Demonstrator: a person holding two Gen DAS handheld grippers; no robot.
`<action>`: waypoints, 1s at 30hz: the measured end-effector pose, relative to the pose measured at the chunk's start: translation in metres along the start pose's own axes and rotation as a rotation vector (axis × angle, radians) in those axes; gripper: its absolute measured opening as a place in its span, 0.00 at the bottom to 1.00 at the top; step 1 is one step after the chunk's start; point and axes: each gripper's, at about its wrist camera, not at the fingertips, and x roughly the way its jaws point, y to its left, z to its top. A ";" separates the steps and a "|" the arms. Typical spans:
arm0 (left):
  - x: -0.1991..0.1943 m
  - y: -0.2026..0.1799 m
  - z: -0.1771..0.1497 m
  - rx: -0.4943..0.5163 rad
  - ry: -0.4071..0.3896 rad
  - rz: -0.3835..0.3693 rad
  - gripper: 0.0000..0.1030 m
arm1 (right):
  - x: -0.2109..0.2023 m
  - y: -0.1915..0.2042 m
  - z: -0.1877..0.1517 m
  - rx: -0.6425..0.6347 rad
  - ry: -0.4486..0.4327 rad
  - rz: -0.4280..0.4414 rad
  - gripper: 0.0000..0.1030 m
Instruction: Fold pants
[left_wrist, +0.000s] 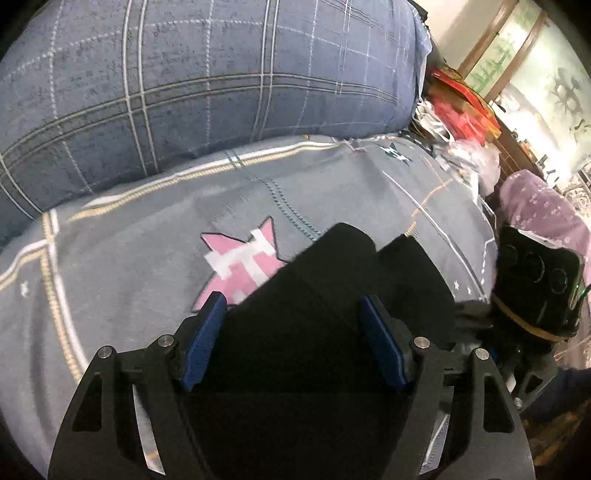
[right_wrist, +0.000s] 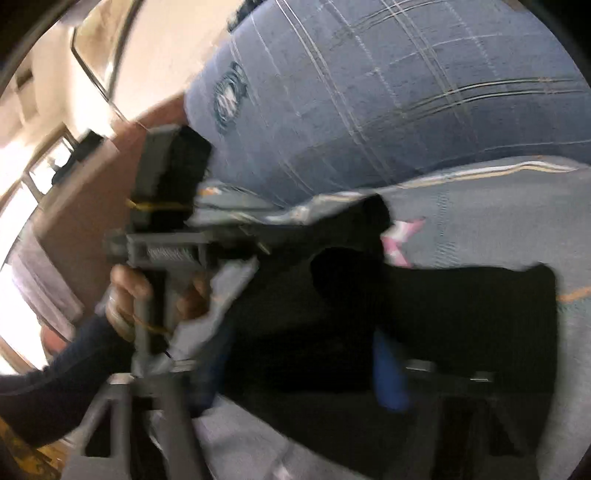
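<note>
The black soft-fabric pants (left_wrist: 332, 295) lie partly folded on the grey-blue patterned bedsheet (left_wrist: 129, 258), overlapping the edge of the pink star patch (left_wrist: 240, 266) printed on that sheet. Judged from the rounded folds, the cloth is light, limp and non-fragile; it will sag and slide on itself, so take hold at a fold edge or hem corner, pinching all layers together. The left gripper (left_wrist: 295, 332) stands released, blue pads (left_wrist: 207, 332) wide apart above the pants, pressing on nothing. The right gripper (right_wrist: 303, 369) is blurred; its jaws straddle the pants on the side away from the star patch, but whether they pinch cloth cannot be told. Beyond the star patch a large blue plaid pillow (left_wrist: 184, 81) limits the spreading area. The person's hand (right_wrist: 125, 295) holds the left gripper's handle close beside the pants; the two grippers work close together and could collide.
</note>
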 end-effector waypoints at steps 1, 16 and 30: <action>-0.001 -0.002 -0.001 0.005 -0.010 0.007 0.68 | 0.003 0.000 0.001 0.016 -0.008 0.025 0.33; -0.002 -0.122 0.034 0.189 -0.133 0.005 0.41 | -0.117 0.012 -0.014 -0.008 -0.228 -0.046 0.17; -0.009 -0.108 0.028 0.024 -0.165 0.089 0.42 | -0.130 -0.011 -0.040 0.028 -0.154 -0.316 0.30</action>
